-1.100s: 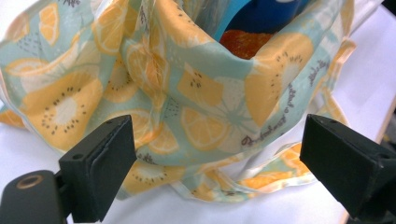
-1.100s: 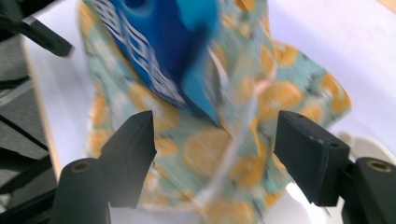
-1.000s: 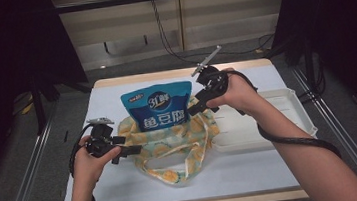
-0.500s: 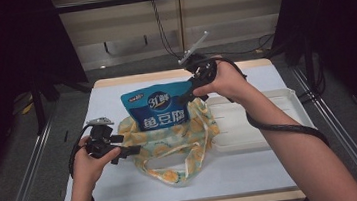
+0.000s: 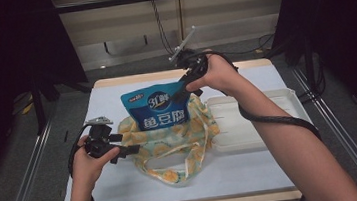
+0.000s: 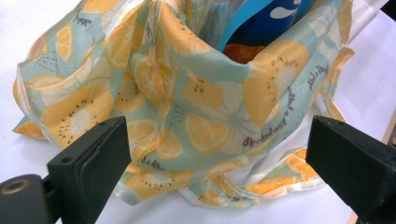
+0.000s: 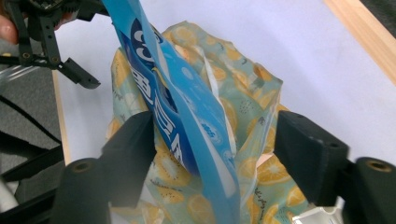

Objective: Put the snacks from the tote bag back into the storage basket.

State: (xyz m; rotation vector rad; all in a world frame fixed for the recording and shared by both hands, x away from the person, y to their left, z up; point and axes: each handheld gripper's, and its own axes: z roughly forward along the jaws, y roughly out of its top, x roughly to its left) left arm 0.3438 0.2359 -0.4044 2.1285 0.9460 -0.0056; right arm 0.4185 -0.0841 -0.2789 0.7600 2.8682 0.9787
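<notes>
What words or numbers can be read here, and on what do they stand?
"31鲜" in a white ring, on the blue pouch.
"鱼豆腐", large white characters lower on the same pouch.
Small white print at the pouch's top left corner: too small to read.
Dark cursive lettering on the lemon-print bag: too blurred to read.

right claw [image 7: 215,154]: open | blue pouch [image 7: 187,121] between jaws | lemon-print bag [image 7: 243,121] below

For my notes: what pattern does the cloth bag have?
Orange and yellow citrus slices on pale green cloth bag; clearest in the left gripper view.
</notes>
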